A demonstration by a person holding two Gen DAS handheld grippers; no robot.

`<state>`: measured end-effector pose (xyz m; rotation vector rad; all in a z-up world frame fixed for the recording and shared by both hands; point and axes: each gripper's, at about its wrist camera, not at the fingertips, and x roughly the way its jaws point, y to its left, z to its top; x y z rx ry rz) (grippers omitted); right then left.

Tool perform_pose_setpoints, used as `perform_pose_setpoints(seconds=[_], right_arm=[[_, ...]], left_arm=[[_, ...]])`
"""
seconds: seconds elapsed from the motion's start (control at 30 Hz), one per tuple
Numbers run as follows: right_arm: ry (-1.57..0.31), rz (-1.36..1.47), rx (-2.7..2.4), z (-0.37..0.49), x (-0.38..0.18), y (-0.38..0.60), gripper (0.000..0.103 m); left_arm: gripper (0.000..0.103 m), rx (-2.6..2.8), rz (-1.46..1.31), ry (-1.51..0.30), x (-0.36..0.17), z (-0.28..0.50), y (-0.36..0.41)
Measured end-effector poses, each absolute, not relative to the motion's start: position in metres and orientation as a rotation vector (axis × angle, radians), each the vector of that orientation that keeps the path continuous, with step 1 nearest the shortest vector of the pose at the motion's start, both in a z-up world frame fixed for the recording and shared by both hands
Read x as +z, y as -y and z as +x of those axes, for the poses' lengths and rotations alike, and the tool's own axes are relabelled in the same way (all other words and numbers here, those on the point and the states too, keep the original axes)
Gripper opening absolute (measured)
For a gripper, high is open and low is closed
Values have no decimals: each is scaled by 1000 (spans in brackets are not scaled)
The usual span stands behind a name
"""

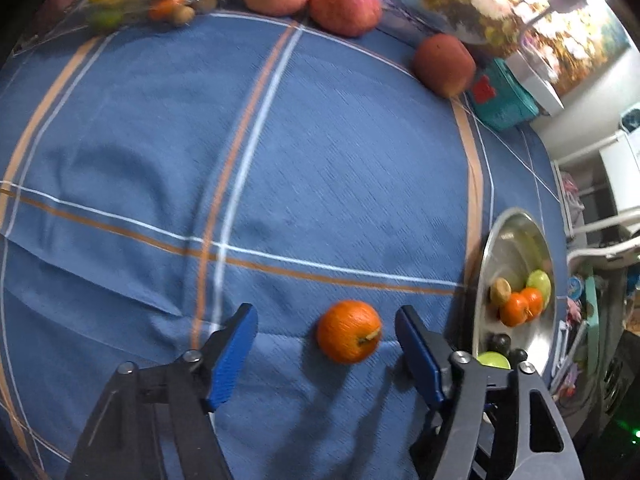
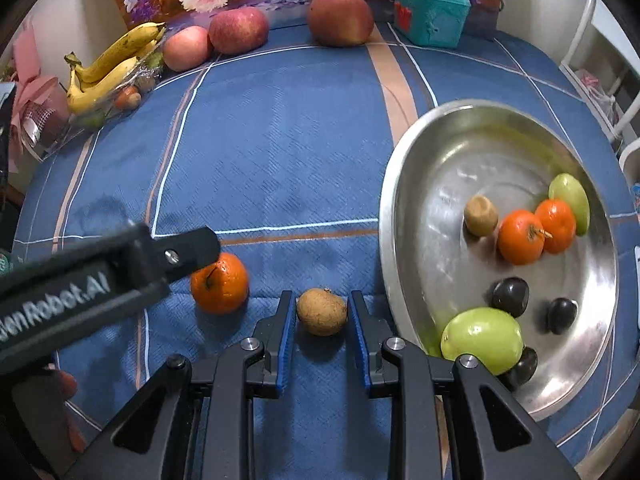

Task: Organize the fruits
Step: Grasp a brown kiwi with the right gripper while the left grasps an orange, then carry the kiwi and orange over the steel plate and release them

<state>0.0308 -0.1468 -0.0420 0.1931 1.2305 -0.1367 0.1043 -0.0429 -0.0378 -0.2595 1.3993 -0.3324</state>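
An orange mandarin (image 1: 349,331) lies on the blue checked cloth between the blue pads of my left gripper (image 1: 326,314). The jaws stand open, with a gap on each side of the fruit. The right wrist view shows the same mandarin (image 2: 219,283) under a finger (image 2: 188,250) of the left gripper. My right gripper (image 2: 321,298) is shut on a brown kiwi (image 2: 322,312), both pads against its sides, on the cloth just left of the steel bowl (image 2: 384,216). The bowl holds two mandarins (image 2: 520,236), a kiwi, green fruits and dark plums.
At the back of the table lie three red apples (image 2: 340,18), a bunch of bananas (image 2: 108,66) on a clear wrapped tray, a teal box (image 2: 430,14) and a flower picture. The steel bowl (image 1: 486,248) sits at the table's right edge.
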Motion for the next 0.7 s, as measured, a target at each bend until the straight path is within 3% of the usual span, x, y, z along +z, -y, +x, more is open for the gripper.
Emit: perform_pose_setpoints(seconds=[0.1, 0.27, 0.7], right_arm=[[-1236, 200, -134, 28, -42, 148, 28], [-1237, 202, -132, 29, -42, 148, 28], [-1215, 195, -104, 30, -38, 146, 27]], left_arm=[[54, -339, -252, -1420, -42, 103, 50], [38, -367, -300, -1425, -43, 101, 53], [38, -325, -384, -1344, -23, 104, 18]])
